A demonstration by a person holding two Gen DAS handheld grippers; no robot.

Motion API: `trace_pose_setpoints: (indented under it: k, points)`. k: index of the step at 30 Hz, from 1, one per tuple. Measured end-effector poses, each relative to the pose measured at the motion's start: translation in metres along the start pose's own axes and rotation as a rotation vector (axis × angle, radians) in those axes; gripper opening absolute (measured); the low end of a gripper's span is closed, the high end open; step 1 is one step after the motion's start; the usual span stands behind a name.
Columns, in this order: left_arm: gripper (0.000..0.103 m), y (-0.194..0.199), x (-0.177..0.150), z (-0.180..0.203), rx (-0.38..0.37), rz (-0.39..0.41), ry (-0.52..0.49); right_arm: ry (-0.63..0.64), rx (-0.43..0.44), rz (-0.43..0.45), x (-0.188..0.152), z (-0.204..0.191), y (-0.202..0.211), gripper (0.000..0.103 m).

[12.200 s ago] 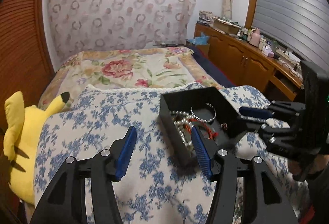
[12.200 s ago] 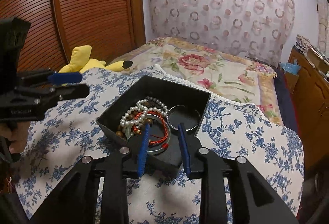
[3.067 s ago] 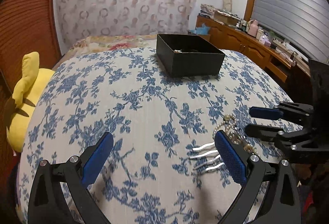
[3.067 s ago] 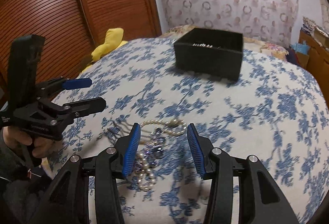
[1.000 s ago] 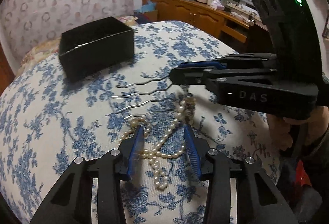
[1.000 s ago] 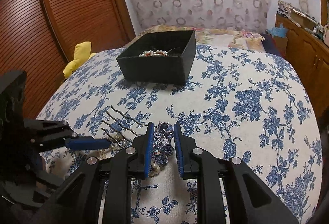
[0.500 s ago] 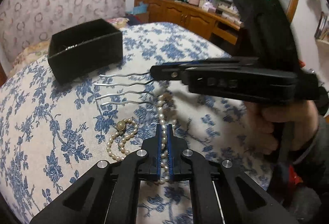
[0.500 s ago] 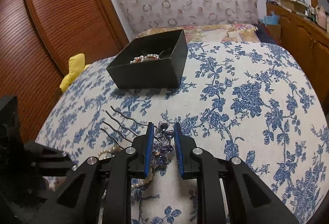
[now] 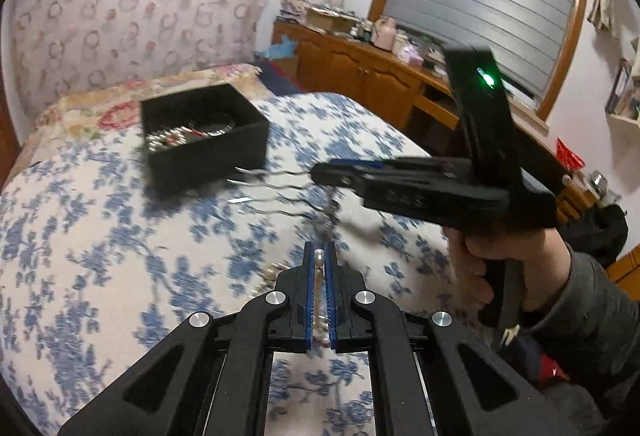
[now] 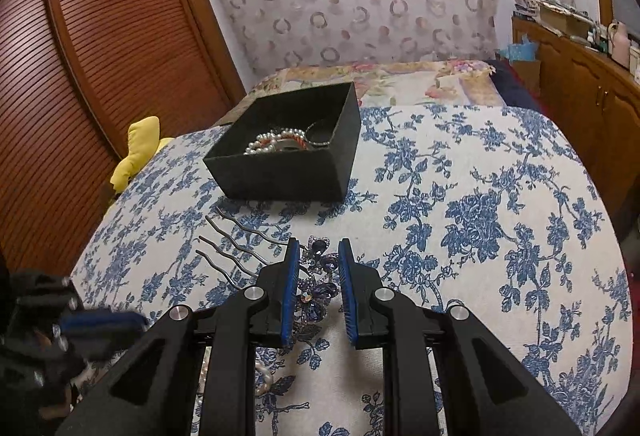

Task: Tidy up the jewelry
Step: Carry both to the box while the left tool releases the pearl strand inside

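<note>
A black jewelry box (image 9: 204, 133) (image 10: 286, 147) with pearls and bracelets inside sits on the blue-flowered cloth. My left gripper (image 9: 319, 256) is shut on a pearl necklace (image 9: 319, 259), whose strand hangs down toward the cloth. My right gripper (image 10: 319, 252) is shut on a purple jewelled hair comb (image 10: 316, 282), with silver prongs (image 10: 232, 244) sticking out left. It holds the comb above the cloth, short of the box. In the left wrist view the right gripper (image 9: 320, 169) shows with the blurred prongs (image 9: 272, 191) pointing at the box.
A yellow plush toy (image 10: 138, 151) lies at the left edge. A flowered bed (image 10: 384, 79) lies behind the box. A wooden cabinet (image 9: 380, 75) with bottles stands on the right. A slatted wooden door (image 10: 100, 55) is on the left.
Both grippers have lifted their jewelry off the cloth and moved toward the box. The pearl strand now hangs from my left gripper; the comb is nearer the box.
</note>
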State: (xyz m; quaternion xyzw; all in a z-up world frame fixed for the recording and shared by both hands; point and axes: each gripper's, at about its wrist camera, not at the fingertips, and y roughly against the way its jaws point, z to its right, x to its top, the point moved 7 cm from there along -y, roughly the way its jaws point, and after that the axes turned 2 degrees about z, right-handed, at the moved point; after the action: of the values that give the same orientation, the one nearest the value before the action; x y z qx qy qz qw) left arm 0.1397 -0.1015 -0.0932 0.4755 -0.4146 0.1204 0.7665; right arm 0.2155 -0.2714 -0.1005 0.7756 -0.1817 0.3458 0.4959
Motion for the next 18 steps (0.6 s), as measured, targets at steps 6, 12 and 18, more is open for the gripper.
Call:
trace_pose_setpoints:
  k: [6,12,18]
  points:
    - [0.004,0.018,0.022,-0.012,0.053,0.048,-0.001,0.023,0.000,0.024,0.007,-0.007,0.014,0.022]
    - [0.004,0.039,0.052,-0.020,0.103,0.102,-0.022,0.066,0.004,0.065,0.022,-0.019,0.034,0.022]
    - [0.004,0.057,0.087,-0.027,0.147,0.157,-0.034,0.100,0.002,0.103,0.037,-0.030,0.049,0.022]
